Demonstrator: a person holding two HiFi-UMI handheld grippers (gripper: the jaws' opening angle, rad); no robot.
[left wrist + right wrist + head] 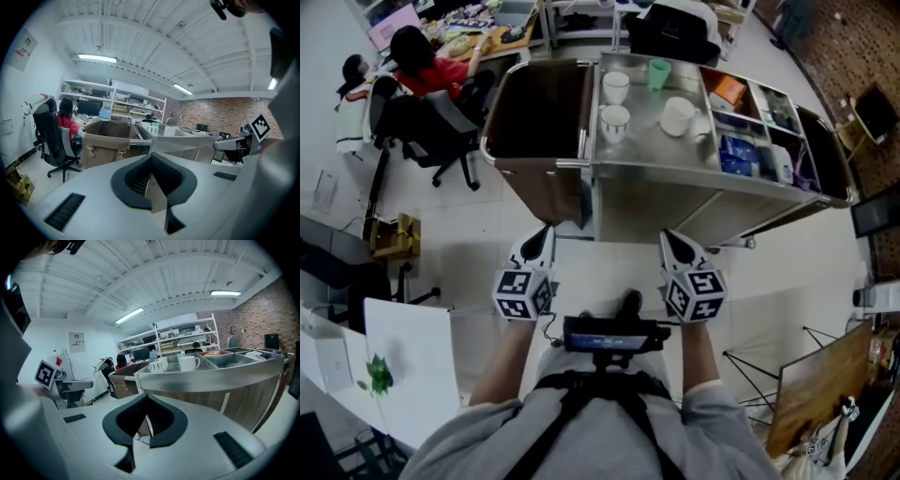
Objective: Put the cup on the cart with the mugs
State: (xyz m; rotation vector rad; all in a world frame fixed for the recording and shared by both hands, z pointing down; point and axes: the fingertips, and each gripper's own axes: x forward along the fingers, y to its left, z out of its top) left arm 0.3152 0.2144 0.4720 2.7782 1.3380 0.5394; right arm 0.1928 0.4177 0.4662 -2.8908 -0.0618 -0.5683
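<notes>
White floor spreads under me in an office with desks and shelves. My left gripper (545, 232) has its jaws fully together and nothing is between them. My right gripper (669, 237) is the same, jaws closed and empty. Both point toward the cart (675, 187), close to its near side but apart from it. Each gripper carries a marker cube (523, 293) with black and white squares, and no words are on it.

The cup (659, 73) is on the cart's steel top, at the far edge, upright with its mouth up. It is pale green, plain, and I see no handle on it. Three white mugs share this top with it: one mug (616, 86) just left of the cup, a second mug (614, 122) nearer to me, and a handled mug (678, 115) to the right of that one.

At the left end of the cart hangs a brown bin (534, 122). The right end has compartments with an orange box (728, 89) and blue packets (736, 155); their print is too small to read. Further left, a person in red (431, 66) sits at a desk. A poster (77, 342) on the wall has text I cannot read.
</notes>
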